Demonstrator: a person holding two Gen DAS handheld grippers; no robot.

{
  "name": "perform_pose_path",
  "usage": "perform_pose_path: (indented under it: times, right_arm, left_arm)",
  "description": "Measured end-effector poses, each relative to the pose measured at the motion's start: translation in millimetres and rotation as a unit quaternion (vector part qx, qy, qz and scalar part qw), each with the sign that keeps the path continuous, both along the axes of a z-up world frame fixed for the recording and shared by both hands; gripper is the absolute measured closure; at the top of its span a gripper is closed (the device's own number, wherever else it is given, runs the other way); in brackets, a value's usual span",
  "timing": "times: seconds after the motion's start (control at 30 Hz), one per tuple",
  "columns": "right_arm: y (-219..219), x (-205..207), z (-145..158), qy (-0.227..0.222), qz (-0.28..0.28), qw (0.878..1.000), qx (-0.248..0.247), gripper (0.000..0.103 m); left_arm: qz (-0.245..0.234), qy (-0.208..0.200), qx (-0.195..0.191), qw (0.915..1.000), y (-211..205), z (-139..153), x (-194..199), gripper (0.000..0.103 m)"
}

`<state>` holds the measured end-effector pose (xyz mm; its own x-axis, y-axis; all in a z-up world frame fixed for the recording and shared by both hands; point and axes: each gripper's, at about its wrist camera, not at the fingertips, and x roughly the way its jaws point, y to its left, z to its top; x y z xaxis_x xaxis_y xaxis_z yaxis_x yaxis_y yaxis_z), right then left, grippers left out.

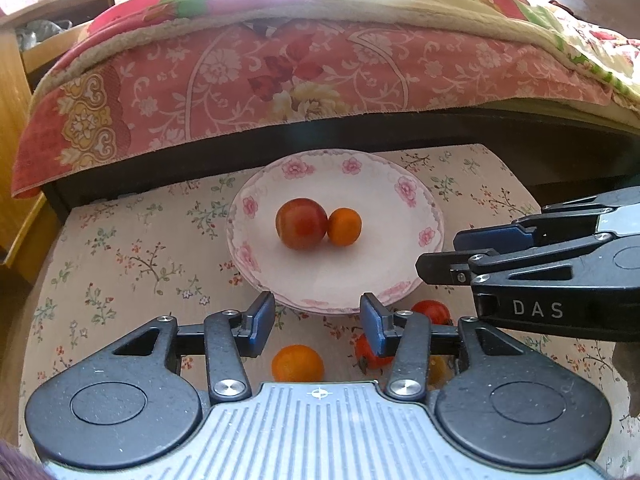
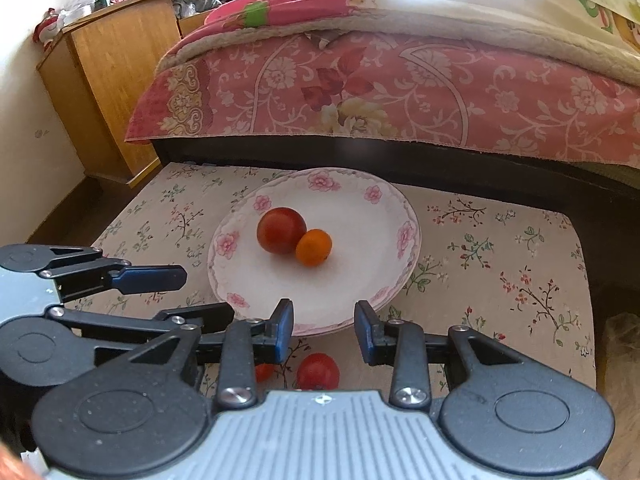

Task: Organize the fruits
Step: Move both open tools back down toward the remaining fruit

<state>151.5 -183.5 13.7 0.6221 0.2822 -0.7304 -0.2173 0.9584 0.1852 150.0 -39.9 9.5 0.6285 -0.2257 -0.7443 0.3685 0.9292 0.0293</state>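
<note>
A bedroom in bright daylight: a bed [image 2: 400, 92] draped in a pink floral quilt fills the background, with a light wooden cabinet [image 2: 108, 76] to its left against a pale wall. In front of the bed stands a low surface covered by a cream cloth [image 2: 500, 248] printed with small flowering sprigs.

A white plate [image 2: 248, 280] with pink roses around its rim sits in the middle of the cloth. Two fruits rest at its centre, touching: a larger dark red fruit [image 2: 281, 230] and a smaller orange one [image 2: 314, 246] just to its right. They appear to have been gathered there as the sorted pile.

More fruit lies loose on the cloth, on the near side of the plate and partly hidden under the tools: an orange fruit [image 1: 297, 363], a red fruit [image 2: 318, 372] with a green stalk, another red one [image 1: 432, 310], and slivers of others too hidden to identify.

Two hand-held tongs hover side by side above that loose fruit, both angled downward toward the plate's near rim. The left gripper [image 1: 318, 326] has its blue pads apart with nothing between them. The right gripper [image 2: 323, 330] also shows a clear gap between its pads and grips nothing. Their position suggests each is poised to pick up a loose fruit for the plate.
</note>
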Motion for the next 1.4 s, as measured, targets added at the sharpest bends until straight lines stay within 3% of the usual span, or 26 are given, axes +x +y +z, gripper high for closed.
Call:
perform_pose_path:
  times: [1.4]
  right_arm:
    - [1.1,-81.4,-8.7,0.033,0.013,0.999,-0.001,0.066]
  left_arm:
    - [0.000,0.046,0.009,0.9989,5.7,-14.3,-70.5,0.044]
